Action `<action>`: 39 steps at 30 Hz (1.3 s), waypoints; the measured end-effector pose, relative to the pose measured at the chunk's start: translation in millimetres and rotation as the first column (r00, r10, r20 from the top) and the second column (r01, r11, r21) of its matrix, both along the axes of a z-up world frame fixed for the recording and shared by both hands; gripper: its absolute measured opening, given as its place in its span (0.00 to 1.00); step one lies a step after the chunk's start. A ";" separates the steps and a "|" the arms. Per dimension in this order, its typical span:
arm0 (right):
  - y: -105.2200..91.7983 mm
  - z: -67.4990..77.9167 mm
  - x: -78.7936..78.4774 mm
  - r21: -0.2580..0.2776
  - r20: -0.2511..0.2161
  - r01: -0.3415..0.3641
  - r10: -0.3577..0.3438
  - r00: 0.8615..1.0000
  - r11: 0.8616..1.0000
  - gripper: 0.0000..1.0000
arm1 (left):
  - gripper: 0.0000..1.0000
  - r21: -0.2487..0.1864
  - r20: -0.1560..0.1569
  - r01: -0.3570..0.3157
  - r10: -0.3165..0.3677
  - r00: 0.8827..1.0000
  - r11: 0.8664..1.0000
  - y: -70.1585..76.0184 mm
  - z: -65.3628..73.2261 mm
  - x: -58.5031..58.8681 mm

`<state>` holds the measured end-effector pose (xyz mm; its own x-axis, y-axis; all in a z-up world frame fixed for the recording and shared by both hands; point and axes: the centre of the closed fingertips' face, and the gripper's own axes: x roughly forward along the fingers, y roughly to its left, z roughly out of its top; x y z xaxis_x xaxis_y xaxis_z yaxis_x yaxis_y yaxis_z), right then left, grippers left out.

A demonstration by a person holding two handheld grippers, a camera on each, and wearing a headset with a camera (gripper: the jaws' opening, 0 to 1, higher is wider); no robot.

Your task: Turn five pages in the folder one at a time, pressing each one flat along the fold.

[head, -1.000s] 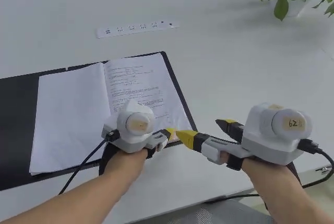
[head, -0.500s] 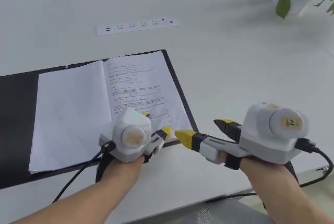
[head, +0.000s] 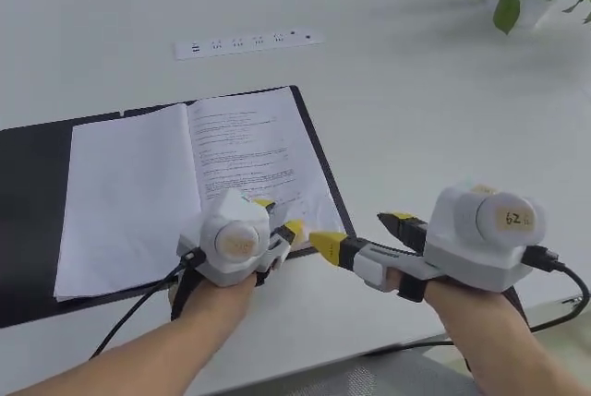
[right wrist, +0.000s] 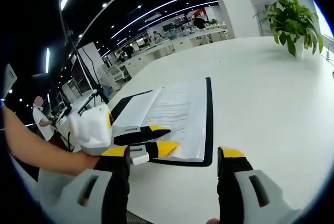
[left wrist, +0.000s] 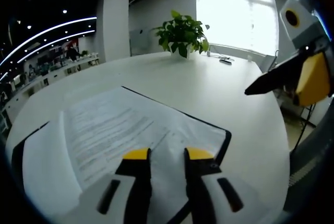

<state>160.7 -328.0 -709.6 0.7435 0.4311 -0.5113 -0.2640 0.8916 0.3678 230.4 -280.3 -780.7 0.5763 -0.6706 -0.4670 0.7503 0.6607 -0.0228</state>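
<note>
The open folder [head: 28, 230] is lying flat on the white table [head: 416, 119], its printed page [head: 245, 151] facing up. The left gripper [head: 279, 215] is hovering at that page's near corner, jaws parted narrowly and gripping nothing. The right gripper [head: 360, 230] is hanging just beside the folder, jaws spread wide and empty.

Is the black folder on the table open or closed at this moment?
Open. The folder lies flat on the table, with a blank page and a printed page spread either side of the fold.
</note>
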 end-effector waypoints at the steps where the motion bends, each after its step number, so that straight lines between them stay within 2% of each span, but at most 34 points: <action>1: 0.0 0.5 0.4 0.005 0.001 0.002 -0.002 1.000 1.000 0.67 | 0.23 -0.003 -0.002 -0.001 0.001 1.000 1.000 0.1 0.0 0.3; 16: 0.3 0.6 1.0 0.009 0.001 0.001 -0.001 1.000 1.000 0.67 | 0.12 -0.014 -0.012 0.003 -0.003 1.000 1.000 -0.6 1.2 1.5; 20: 0.9 0.5 2.3 0.011 0.001 -0.001 0.001 1.000 1.000 0.67 | 0.10 -0.042 -0.036 -0.021 0.019 0.999 0.999 0.5 1.4 3.0; 25: 1.5 0.9 4.9 0.015 0.004 -0.005 0.005 1.000 1.000 0.67 | 0.09 -0.119 -0.100 -0.071 0.060 0.993 0.990 1.7 2.6 4.9; 28: 2.3 0.3 6.6 0.014 0.004 -0.010 0.010 1.000 1.000 0.66 | 0.09 -0.125 -0.101 -0.069 0.056 0.993 0.990 2.6 2.5 5.0; 34: 5.5 -4.1 10.4 0.013 -0.001 -0.024 0.024 1.000 1.000 0.64 | 0.08 -0.206 -0.180 -0.136 0.099 0.979 0.969 4.8 3.4 6.4; 36: 6.3 -4.5 11.9 0.016 0.001 -0.026 0.026 1.000 1.000 0.64 | 0.08 -0.219 -0.193 -0.140 0.098 0.976 0.966 5.3 3.6 7.0; 39: 9.8 -4.9 14.0 0.019 0.002 -0.032 0.032 0.999 0.999 0.63 | 0.07 -0.253 -0.234 -0.163 0.103 0.967 0.954 6.6 4.2 7.5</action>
